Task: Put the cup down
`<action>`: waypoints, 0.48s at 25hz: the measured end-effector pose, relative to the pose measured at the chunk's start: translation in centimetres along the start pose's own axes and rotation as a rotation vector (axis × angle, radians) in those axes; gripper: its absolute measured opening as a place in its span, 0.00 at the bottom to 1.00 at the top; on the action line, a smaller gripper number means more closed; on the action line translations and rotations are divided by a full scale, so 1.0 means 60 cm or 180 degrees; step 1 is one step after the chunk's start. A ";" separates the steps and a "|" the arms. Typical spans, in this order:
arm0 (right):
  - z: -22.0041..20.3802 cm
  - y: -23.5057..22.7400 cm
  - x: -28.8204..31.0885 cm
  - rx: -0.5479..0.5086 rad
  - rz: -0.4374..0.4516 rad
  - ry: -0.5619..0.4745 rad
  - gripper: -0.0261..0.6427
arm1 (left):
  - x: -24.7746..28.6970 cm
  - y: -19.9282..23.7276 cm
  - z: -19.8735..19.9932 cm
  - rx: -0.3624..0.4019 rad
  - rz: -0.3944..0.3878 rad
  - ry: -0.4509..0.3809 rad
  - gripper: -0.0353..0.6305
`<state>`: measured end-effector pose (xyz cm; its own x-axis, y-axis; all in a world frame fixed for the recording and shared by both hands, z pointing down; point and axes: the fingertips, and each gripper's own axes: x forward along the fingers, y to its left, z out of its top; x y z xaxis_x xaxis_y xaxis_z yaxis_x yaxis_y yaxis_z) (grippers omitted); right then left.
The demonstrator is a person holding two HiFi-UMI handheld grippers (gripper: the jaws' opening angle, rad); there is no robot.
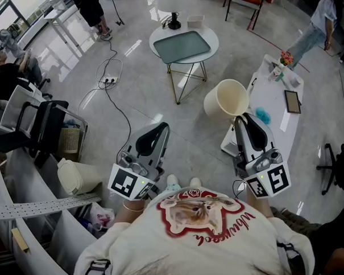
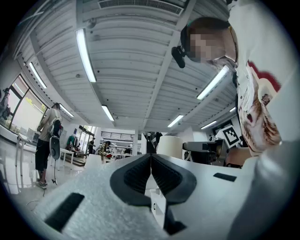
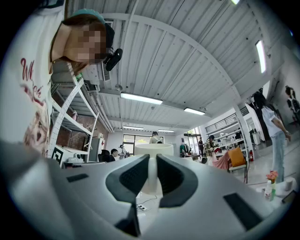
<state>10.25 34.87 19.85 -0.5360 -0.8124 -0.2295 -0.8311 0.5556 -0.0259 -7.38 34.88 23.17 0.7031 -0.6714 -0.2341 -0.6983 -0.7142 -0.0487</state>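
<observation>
**Desk:** What does the frame show, left to right?

**Operator:** On the left is my left gripper (image 1: 160, 129), jaws pressed together on nothing, pointing away from me over the floor. Far and centre stands a round table (image 1: 209, 54) carrying a grey tray (image 1: 182, 46). Right of centre is the cream cup (image 1: 227, 98), held in the air by my right gripper (image 1: 240, 121). Its jaws are nearly closed, with the cup's side pinched between them.

**Desk:** How does the cup lie?

**Operator:** Tilted. Its mouth opens toward my head camera and rightward and its base points left, so the long axis leans. It sits just beyond the fingers' far end, over the floor beside the left edge of the white table (image 1: 272, 95).

**Desk:** And the landing spot?

**Operator:** In my judgement the white table, just right of the cup, is the nearest surface, and the right arm is the one placed to reach it. The cup wants levelling, base down, before those jaws part. The round table lies farther off.
</observation>
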 end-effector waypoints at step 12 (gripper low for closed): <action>0.002 0.005 0.005 -0.0035 0.0014 -0.0017 0.13 | -0.006 0.004 0.002 0.0017 0.0028 0.0006 0.08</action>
<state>9.86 34.79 19.66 -0.5388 -0.8091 -0.2347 -0.8303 0.5571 -0.0142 -7.81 34.95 23.13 0.6972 -0.6781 -0.2328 -0.7051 -0.7072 -0.0518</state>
